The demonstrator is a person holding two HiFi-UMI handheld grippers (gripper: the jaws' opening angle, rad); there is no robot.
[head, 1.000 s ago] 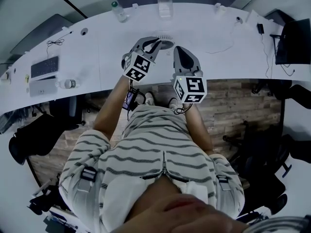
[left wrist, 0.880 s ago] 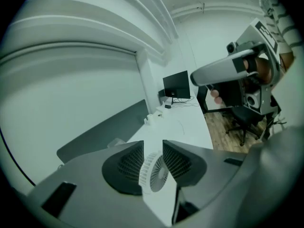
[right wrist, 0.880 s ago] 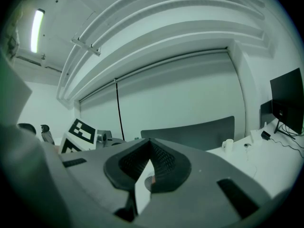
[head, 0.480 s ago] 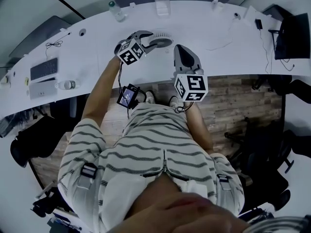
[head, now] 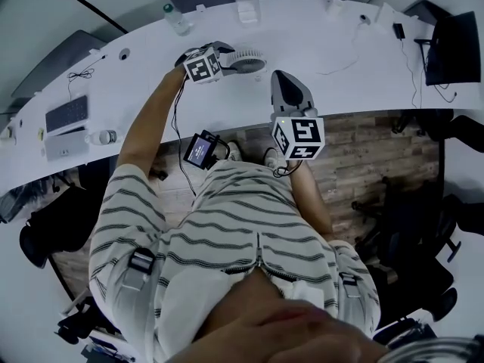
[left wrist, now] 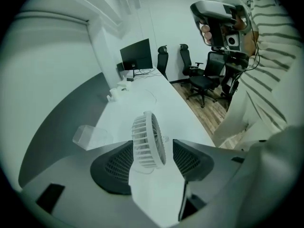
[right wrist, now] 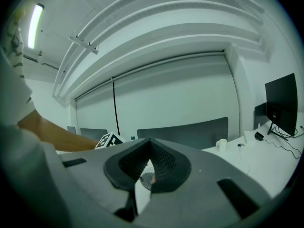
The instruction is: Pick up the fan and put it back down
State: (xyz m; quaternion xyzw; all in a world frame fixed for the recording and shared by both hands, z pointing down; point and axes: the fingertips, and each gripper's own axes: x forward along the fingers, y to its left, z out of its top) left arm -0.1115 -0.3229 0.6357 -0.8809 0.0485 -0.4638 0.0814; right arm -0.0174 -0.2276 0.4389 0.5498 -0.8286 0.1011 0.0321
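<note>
The fan stands on the white counter, its round grille on edge and seen nearly edge-on, flat faces turned toward the 2 pads. It sits between the left gripper's jaws, which have just been opening and stand released, clear of it on both sides. A clear box lies beyond the fan and a monitor further off. The right gripper, near the fan, has its jaws clenched on nothing.

Fan stood on counter, upper centre, between left gripper fingers. Bottle behind, upper left; keyboard far left; monitor upper right.
</note>
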